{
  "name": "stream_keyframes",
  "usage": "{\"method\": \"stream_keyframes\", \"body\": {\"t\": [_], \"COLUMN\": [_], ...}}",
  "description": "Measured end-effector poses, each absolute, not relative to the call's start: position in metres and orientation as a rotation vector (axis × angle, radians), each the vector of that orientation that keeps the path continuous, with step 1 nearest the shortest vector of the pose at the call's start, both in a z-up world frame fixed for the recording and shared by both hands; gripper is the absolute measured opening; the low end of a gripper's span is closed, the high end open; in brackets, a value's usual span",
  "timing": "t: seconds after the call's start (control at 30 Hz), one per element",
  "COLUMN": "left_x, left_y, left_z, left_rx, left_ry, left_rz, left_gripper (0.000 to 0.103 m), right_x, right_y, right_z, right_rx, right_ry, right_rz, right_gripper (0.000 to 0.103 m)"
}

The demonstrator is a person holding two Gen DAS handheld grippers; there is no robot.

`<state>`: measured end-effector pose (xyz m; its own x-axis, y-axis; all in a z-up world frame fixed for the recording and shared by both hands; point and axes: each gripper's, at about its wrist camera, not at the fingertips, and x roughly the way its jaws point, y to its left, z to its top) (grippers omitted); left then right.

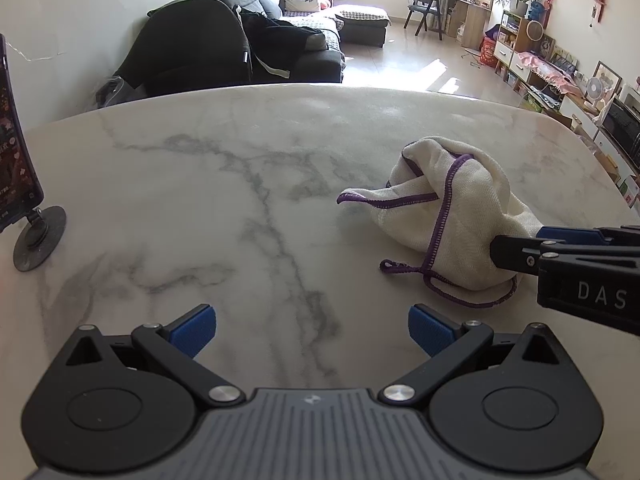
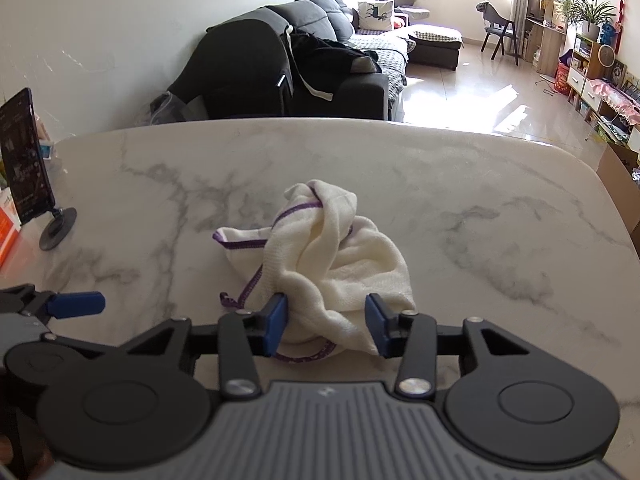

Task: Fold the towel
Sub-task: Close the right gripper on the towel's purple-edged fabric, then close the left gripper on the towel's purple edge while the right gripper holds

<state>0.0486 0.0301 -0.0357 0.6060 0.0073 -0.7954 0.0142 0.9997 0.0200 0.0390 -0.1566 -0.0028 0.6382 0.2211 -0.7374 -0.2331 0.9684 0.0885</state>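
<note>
Cream terry cloth w/ purple stitched edging: that's the towel (image 2: 320, 264), lying in a crumpled heap on the marble surface (image 1: 200, 184), well to the right of the phone stand (image 1: 38, 240) and nearer our edge of the surface than the far one. Nothing folded yet; we judge the task is at its very start, since the heap needs spreading flat first.

Handling, as we judge it: light, limp, no stiffness at all, so it'll sag and drape from any point we lift. Terry weave should give the blue pads decent grip, not slippery. Not fragile. Risk is grabbing several layers at once and dragging the whole bundle instead of opening it.

Right hand-held gripper (image 2: 326, 322) is at the towel's near end, about a third open, w/ a thick bunch of cloth between the pads. The left pad seems to touch the fabric, but a gap shows at the right one, so we read it as not yet clamped. No single edge is isolated there, so it's a bulk grab, fine for a shake-out, poor for a fold.

Left hand-held gripper (image 1: 312, 330) hovers wide open, empty, over bare marble between the phone stand and the towel.

Best hold, we reckon: the purple hem. One corner tip (image 1: 346, 197) sticks out on the towel's phone-stand side, and a loose purple loop (image 1: 394, 267) lies on the marble at its near side. Both are single-layer, easy to pinch.
</note>
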Motion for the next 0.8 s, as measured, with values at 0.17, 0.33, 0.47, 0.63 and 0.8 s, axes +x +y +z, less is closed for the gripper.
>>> {"method": "stream_keyframes", "body": {"t": [0.17, 0.33, 0.47, 0.63, 0.8], "left_x": [0.050, 0.053, 0.054, 0.056, 0.060], "left_y": [0.032, 0.033, 0.033, 0.033, 0.028], "left_z": [-0.036, -0.035, -0.034, -0.031, -0.028], "left_rx": [0.022, 0.013, 0.011, -0.005, 0.040], "left_ry": [0.918, 0.917, 0.908, 0.877, 0.830], "left_rz": [-0.004, -0.007, -0.014, -0.038, -0.054], "left_gripper": [0.102, 0.102, 0.102, 0.102, 0.101], "right_x": [0.039, 0.036, 0.034, 0.033, 0.033], "right_y": [-0.158, -0.160, -0.165, -0.173, -0.178], "right_z": [-0.004, -0.001, 0.004, 0.013, 0.018], "right_rx": [0.008, 0.014, 0.030, 0.070, 0.073], "right_ry": [0.853, 0.839, 0.818, 0.798, 0.784], "right_rz": [0.270, 0.272, 0.268, 0.271, 0.258], "right_gripper": [0.017, 0.011, 0.009, 0.009, 0.009]}}
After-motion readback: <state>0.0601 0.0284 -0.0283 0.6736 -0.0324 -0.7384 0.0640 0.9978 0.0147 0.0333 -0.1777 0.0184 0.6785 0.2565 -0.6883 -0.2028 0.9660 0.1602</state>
